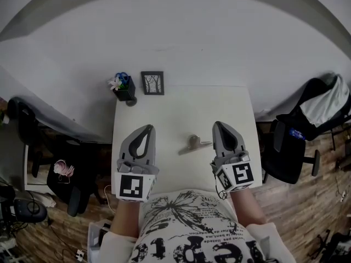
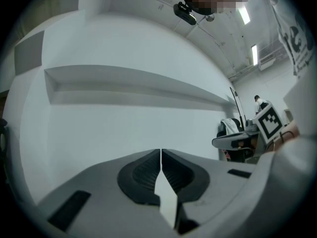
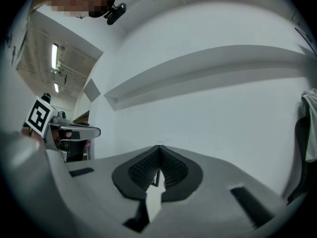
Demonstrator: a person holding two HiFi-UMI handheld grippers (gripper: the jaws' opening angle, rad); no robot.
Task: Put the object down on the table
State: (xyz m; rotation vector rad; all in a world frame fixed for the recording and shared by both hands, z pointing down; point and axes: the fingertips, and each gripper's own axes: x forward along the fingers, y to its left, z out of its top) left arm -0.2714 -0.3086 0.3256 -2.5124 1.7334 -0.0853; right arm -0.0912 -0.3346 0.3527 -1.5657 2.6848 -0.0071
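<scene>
At the far left corner of the white table (image 1: pixel 181 108) stands a small dark pot (image 1: pixel 124 89) with flowers and blue-handled scissors in it, and just beside it a little picture frame (image 1: pixel 152 83). Nearer the person, the left claw (image 1: pixel 146 129) hovers over the table's left side. Its own view shows the jaws pressed together with nothing between them, pointing at a bare wall. Between the two claws, closer to the right one and touching neither, lies the metal object (image 1: pixel 194 142). It rests flat on the table, so the putting-down looks done. It has a rounded silvery body with a thin arm running out to either side, rather like a clip, though it is too small to be sure. I'd guess it is light, stiff and smooth, so it may skate across the tabletop if nudged. The rounded body looks the safer place to pinch it, since a hold on the thin arm would let it swivel. The right claw (image 1: pixel 218 125) is also closed and empty. Off the table's right edge stands an office chair (image 1: pixel 293 149) with a pale cloth over its back.
</scene>
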